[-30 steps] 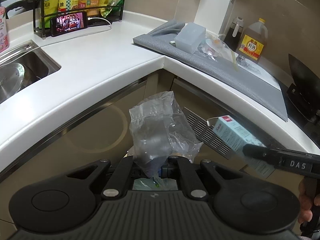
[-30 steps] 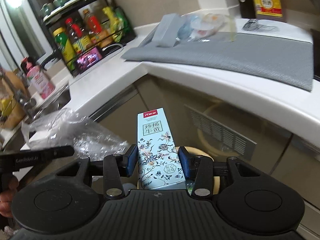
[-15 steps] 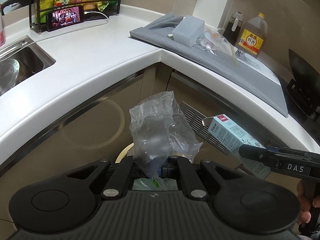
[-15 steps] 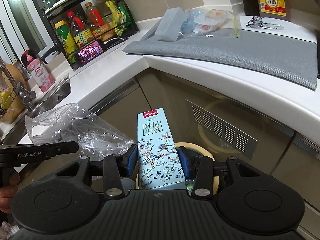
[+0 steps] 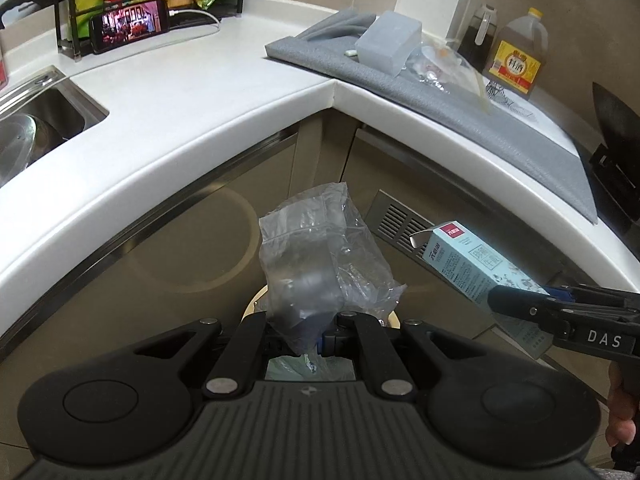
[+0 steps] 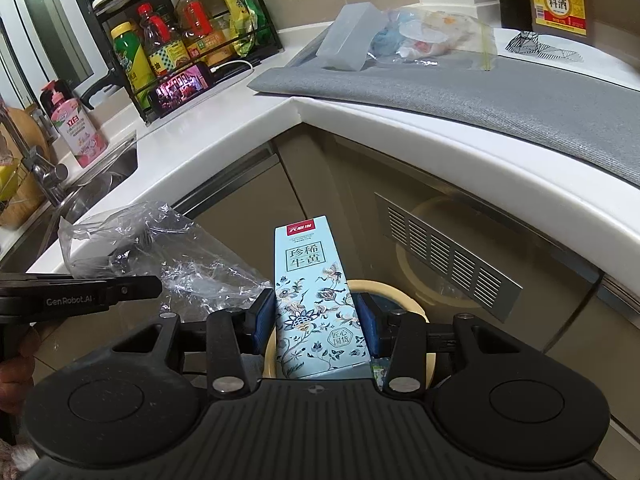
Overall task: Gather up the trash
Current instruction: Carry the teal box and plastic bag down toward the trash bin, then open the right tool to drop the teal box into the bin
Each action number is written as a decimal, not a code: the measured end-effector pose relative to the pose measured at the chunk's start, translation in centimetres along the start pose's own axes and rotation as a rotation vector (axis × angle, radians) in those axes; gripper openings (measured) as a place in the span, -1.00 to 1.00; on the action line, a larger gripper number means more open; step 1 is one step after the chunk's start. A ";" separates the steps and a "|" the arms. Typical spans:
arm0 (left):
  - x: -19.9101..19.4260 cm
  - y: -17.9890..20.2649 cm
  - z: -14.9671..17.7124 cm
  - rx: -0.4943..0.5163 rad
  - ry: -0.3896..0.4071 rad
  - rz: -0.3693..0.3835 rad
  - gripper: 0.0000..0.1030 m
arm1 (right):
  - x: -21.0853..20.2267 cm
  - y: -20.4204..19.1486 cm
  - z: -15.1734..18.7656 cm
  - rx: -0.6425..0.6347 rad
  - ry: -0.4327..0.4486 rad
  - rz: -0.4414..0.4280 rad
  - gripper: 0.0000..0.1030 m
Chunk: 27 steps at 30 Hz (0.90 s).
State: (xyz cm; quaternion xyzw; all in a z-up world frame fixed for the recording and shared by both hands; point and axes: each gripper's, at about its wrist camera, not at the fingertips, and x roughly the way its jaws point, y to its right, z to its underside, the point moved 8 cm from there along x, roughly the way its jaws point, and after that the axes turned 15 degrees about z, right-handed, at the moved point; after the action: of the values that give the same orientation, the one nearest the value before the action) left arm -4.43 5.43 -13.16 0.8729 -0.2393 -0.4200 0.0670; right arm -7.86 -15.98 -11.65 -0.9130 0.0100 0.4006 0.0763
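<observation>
Left wrist view looked down past a white corner countertop (image 5: 192, 120) toward beige cabinet doors. The left gripper (image 5: 316, 340) had its 2 jaws pressed together, pinching the bottom of a crumpled clear plastic bag (image 5: 320, 256) that stood up from the fingertips. Below the bag, part of a round cream-rimmed bin (image 5: 256, 304) showed, with pale green liner under the jaws. At the right edge, the right gripper (image 5: 532, 300) reached in, clamped on a light blue carton (image 5: 468, 260) that tilted up to the left, near the bag but apart from it.

From the right wrist camera, the right gripper (image 6: 316, 320) held that carton (image 6: 312, 292) upright between its 2 blue pads (image 6: 264, 316), both touching its narrow sides. The carton bore a red label at the top and a flower print. It hung above the same bin (image 6: 400, 292), whose rim curved behind it. To the left, the left gripper (image 6: 132, 288) carried the plastic bag (image 6: 160, 252) just beside the carton.

On the far counter lay a grey mat (image 6: 480, 100) with a pale grey block (image 6: 348, 36) and a bag of scraps (image 6: 432, 36). A rack of bottles (image 6: 180, 40) and a lit phone (image 6: 180, 84) stood far left, by a steel sink (image 5: 44, 120).
</observation>
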 end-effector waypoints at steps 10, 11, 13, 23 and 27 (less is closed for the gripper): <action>1.8 -0.8 0.2 0.008 -0.049 -0.021 -0.89 | 2.4 -0.2 0.3 -0.014 -0.055 0.014 -0.09; 2.0 -0.8 0.2 0.010 -0.053 -0.023 -0.89 | 2.6 -0.3 0.3 -0.016 -0.060 0.016 -0.09; 2.4 -0.8 0.3 0.013 -0.061 -0.026 -0.89 | 3.0 -0.3 0.4 -0.019 -0.068 0.017 -0.09; 5.1 -1.3 0.7 -0.003 -0.133 -0.002 -0.89 | 5.1 -0.6 0.9 -0.037 -0.123 0.020 -0.09; 7.6 -2.2 1.5 -0.052 -0.210 0.033 -0.89 | 6.5 -0.6 1.1 -0.048 -0.143 0.033 -0.09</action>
State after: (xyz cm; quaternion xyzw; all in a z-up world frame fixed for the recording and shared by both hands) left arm -0.80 3.87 -20.13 0.8178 -0.2484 -0.5142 0.0713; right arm -4.21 -14.92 -17.12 -0.8832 0.0101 0.4664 0.0482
